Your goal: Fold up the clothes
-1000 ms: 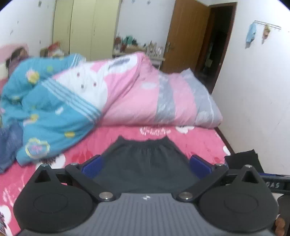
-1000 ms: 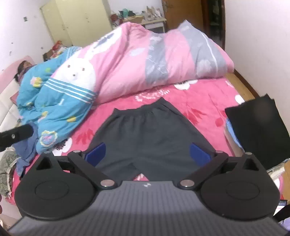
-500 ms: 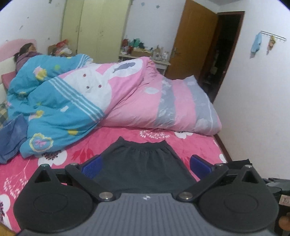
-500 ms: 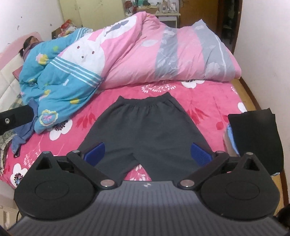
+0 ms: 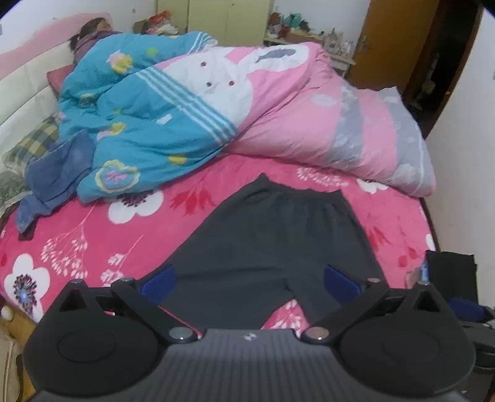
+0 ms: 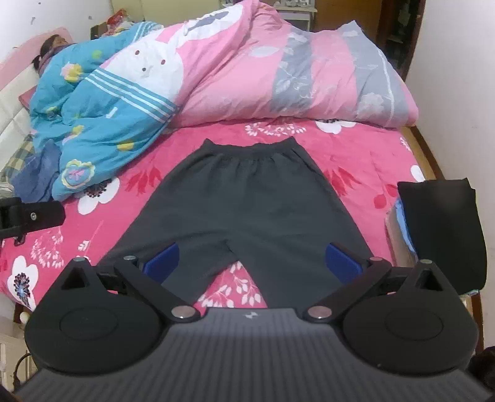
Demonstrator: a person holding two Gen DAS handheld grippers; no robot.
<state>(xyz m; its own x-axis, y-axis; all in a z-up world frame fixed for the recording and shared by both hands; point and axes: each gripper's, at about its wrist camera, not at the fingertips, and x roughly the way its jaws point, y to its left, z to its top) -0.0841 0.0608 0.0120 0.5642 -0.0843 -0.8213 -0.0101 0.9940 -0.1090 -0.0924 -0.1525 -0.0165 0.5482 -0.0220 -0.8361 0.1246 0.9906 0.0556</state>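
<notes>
On the pink floral bed [image 6: 365,154], below a heaped pink and blue quilt [image 6: 235,71], dark shorts [image 6: 247,201] lie flat, waistband far and legs near, while the left gripper [image 5: 249,280] and right gripper [image 6: 252,261] hover above the hems, jaws spread wide and holding nothing.

A bed [image 6: 365,160] with a pink flowered sheet fills most of the room, a pink and blue quilt [image 6: 235,71] heaped along its far side and a padded white headboard [image 5: 21,96] at the left. Behind it stand a pale yellow wardrobe [image 5: 229,18] and a cluttered small table [image 5: 312,37] against the white back wall. A brown wooden door [image 5: 393,40] stands open beside a dark doorway [image 5: 439,62], and a plain white wall [image 6: 458,77] runs along the right.
</notes>
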